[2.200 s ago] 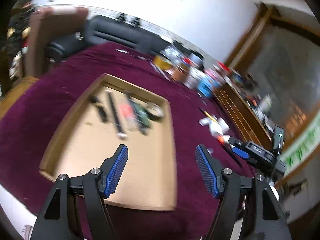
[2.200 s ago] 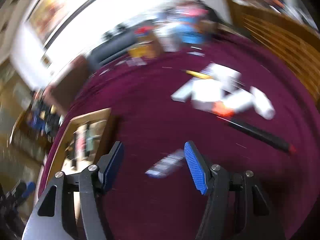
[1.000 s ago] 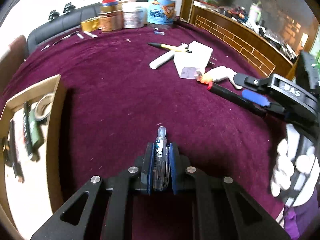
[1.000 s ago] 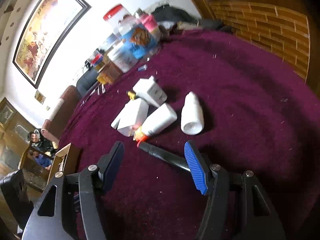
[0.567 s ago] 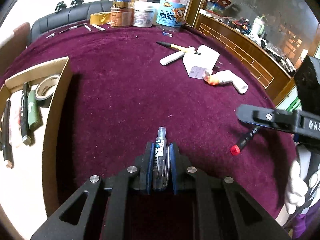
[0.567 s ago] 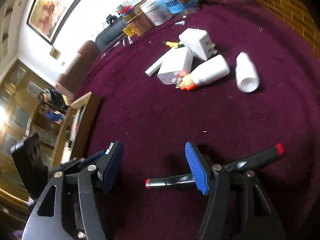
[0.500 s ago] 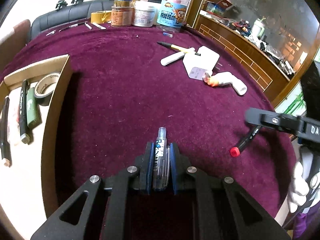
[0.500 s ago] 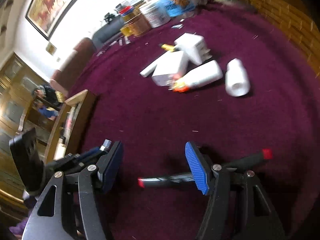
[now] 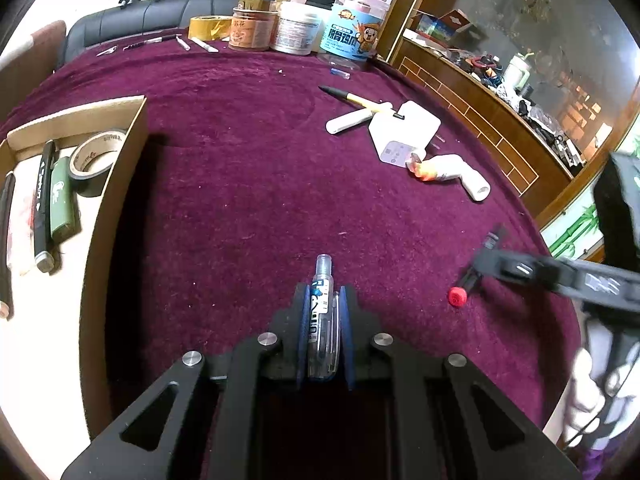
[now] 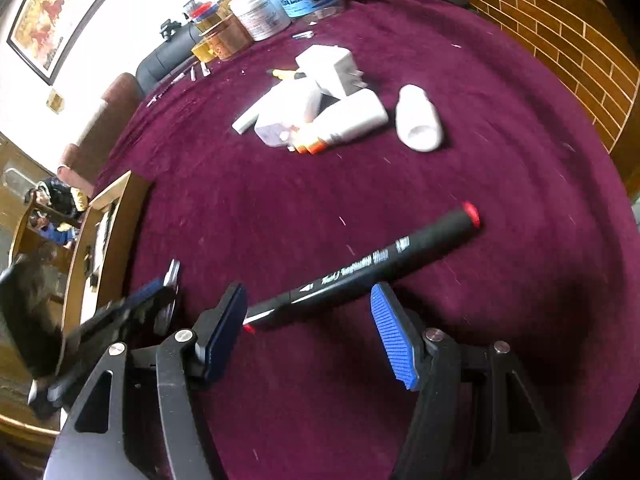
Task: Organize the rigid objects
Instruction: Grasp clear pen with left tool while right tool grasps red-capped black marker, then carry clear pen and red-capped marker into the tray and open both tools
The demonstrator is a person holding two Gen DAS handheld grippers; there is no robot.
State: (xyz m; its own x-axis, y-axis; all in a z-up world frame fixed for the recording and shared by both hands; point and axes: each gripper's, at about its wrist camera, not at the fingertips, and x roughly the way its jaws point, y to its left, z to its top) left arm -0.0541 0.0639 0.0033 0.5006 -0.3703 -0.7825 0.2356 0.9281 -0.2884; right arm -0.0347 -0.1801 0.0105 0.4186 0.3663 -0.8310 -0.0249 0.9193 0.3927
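Note:
My left gripper [image 9: 323,312] is shut on a clear correction-tape pen [image 9: 322,304] and holds it over the purple cloth, right of the cardboard tray [image 9: 116,184]. My right gripper [image 10: 308,320] is open, its blue pads either side of a black marker with red ends [image 10: 372,264] that lies on the cloth. The marker's red cap [image 9: 457,296] also shows in the left wrist view, under the right gripper [image 9: 560,276]. The left gripper shows in the right wrist view [image 10: 152,296] beside the tray [image 10: 80,264].
The tray holds a tape roll [image 9: 94,160], pens [image 9: 42,204] and a green lighter [image 9: 60,196]. White chargers [image 10: 328,64], a glue bottle [image 10: 348,120], a white cap [image 10: 418,122] and a yellow pen [image 9: 360,100] lie mid-table. Jars [image 9: 296,32] stand at the far edge.
My left gripper closed on the correction-tape pen and has held it steady since. My right gripper came down around the black marker, which now lies between its open pads.

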